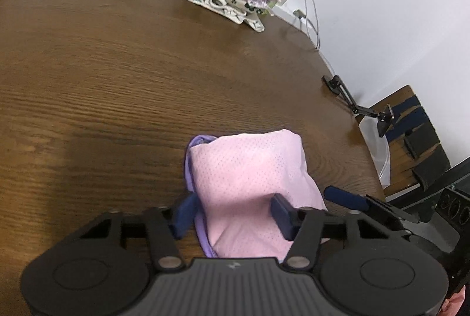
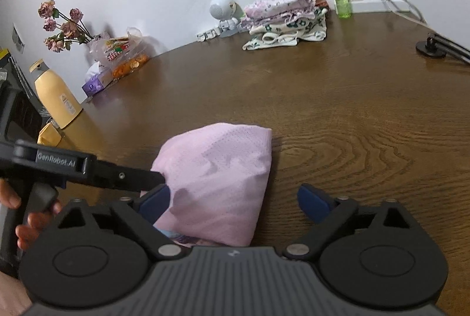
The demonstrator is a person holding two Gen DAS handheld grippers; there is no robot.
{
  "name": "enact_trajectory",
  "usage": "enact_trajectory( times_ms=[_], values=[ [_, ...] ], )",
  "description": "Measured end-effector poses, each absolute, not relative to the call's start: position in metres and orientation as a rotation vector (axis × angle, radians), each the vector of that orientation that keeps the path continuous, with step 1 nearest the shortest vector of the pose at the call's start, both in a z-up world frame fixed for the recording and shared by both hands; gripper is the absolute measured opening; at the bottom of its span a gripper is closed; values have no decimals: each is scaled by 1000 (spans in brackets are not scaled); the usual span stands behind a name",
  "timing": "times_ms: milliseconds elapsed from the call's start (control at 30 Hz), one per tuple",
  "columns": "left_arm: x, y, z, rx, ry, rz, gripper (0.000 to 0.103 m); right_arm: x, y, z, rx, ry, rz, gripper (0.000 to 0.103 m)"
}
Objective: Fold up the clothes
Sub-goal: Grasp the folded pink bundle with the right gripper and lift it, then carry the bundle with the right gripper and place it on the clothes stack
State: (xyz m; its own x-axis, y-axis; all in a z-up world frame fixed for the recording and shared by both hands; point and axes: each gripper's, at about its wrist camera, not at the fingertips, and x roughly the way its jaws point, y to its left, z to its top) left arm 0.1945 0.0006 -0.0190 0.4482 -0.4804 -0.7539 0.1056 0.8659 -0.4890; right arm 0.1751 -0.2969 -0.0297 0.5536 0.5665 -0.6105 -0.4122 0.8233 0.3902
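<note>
A pink mesh garment [image 1: 249, 186] is seen at the lower middle of both frames, lying on the brown counter [image 1: 102, 66] as a compact, rounded bundle with a purple edge at its left side in the left wrist view. The left gripper [image 1: 233, 213] is held with its jaws apart, one blue finger on each side of the near part of the bundle; the cloth is between them, but no pinch is shown. The right gripper [image 2: 235, 200] is also spread wide; its left finger is touching or just beside the bundle, and its right finger is over bare wood. At the upper part of the frames, near the wall, a pile of folded clothes [image 2: 285, 19] is seen.

Whether the last fold is being pressed flat or the bundle is about to be carried to the pile cannot be decided from this moment.

In either case, care should be taken that the folded layers are caught together. If only the top layer is gripped, the bundle may open, because the mesh looks thin and slippery. The purple edge should be kept aligned, and the cloth should be handled slowly so that no corner is pulled out.
</note>
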Motion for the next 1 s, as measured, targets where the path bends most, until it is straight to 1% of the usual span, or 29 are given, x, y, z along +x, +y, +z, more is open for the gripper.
enact_trajectory(
  times_ms=[100, 133, 233, 367, 467, 533, 600, 833, 1000],
  values=[
    [199, -1, -21, -411, 1065, -374, 32, 178, -297, -35, 223, 797, 602, 80],
    [200, -1, -23, -420, 1066, -375, 30, 178, -297, -35, 222, 794, 605, 80],
    [200, -2, -25, -438, 1060, -378, 26, 179, -298, -37, 235, 787, 619, 72],
    [197, -3, -28, -454, 1044, -386, 20, 181, -301, -40, 265, 797, 652, 52],
    [194, -2, -31, -469, 1027, -397, 18, 181, -302, -42, 284, 791, 657, 50],
    [193, -2, -32, -476, 1014, -405, 17, 180, -302, -43, 295, 787, 659, 44],
    [192, -3, -33, -465, 997, -418, 17, 180, -302, -44, 311, 790, 657, 33],
    [191, -7, -22, -421, 927, -471, 14, 180, -300, -38, 345, 772, 634, 23],
    [193, -8, -10, -417, 875, -498, 14, 178, -297, -28, 354, 744, 619, 22]
  ],
)
